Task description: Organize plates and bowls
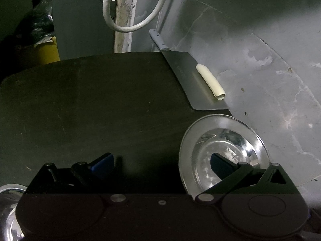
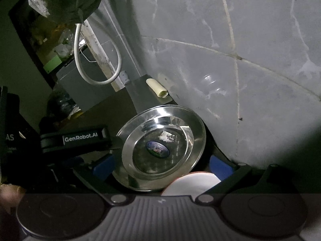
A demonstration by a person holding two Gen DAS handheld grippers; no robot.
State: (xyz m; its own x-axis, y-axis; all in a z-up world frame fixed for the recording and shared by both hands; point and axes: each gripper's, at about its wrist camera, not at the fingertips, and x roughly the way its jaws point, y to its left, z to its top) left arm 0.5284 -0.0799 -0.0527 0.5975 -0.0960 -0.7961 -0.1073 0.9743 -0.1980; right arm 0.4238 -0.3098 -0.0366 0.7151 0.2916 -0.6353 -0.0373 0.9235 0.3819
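A shiny steel plate (image 1: 222, 152) lies on the dark counter (image 1: 100, 100) close to the grey wall; its centre carries an oval sticker (image 2: 158, 149). My left gripper (image 1: 161, 163) is open: one blue-padded finger (image 1: 220, 164) hangs over the plate's inside, the other (image 1: 102, 162) is over bare counter, so the plate's left rim lies between them. My right gripper (image 2: 162, 167) is open wide, with the steel plate (image 2: 160, 146) between its blue pads (image 2: 104, 166). A white round dish with a reddish rim (image 2: 190, 182) shows just below the plate, partly hidden by the gripper body.
A cleaver (image 1: 192, 84) with a cream roll (image 1: 210, 82) on its blade lies at the counter's back right. A white hose loop (image 1: 136, 6) hangs behind. Another steel dish (image 1: 8, 190) peeks in at the lower left. The grey marble wall (image 2: 240, 60) closes the right side.
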